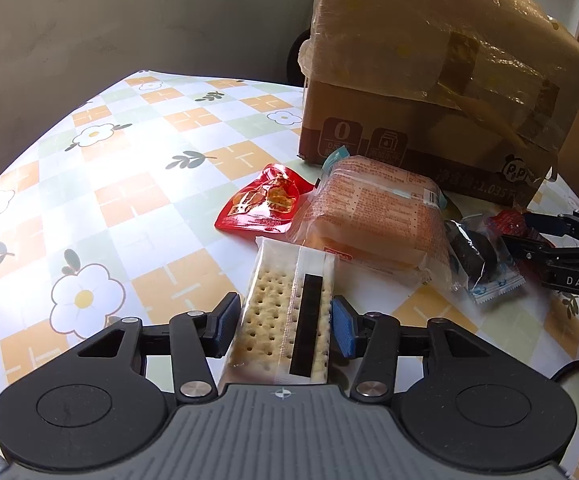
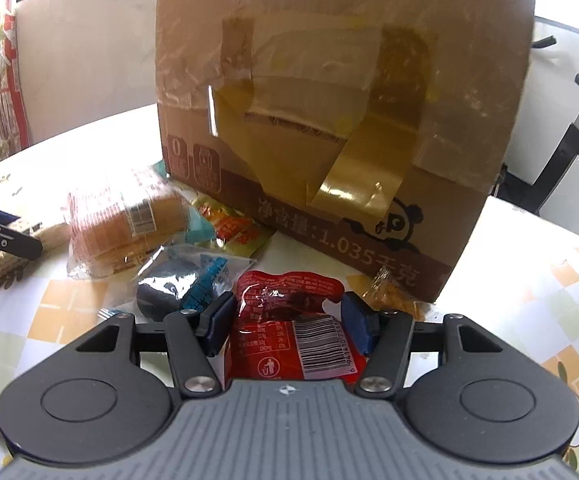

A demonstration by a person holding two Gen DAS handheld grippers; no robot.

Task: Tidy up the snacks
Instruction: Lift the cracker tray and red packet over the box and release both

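My left gripper (image 1: 283, 326) is shut on a clear cracker pack (image 1: 285, 308), its pads against both long sides. Beyond it lie a wrapped bread pack (image 1: 373, 216), a red snack pouch (image 1: 263, 200) and a dark cookie in a clear wrapper (image 1: 477, 256). My right gripper (image 2: 287, 326) is shut on a red barcoded snack packet (image 2: 289, 320), just in front of the taped cardboard box (image 2: 341, 100). The right gripper also shows in the left wrist view (image 1: 529, 236). The left gripper's fingers (image 2: 5, 240) show at the left edge of the right wrist view.
The table has a checked flower-print cloth (image 1: 129, 200). A yellow-orange packet (image 2: 233, 232) and a small orange sweet (image 2: 393, 296) lie at the box's foot. The bread pack (image 2: 125, 224) and dark cookie (image 2: 169, 288) lie left of my right gripper. An exercise bike (image 2: 569, 128) stands behind.
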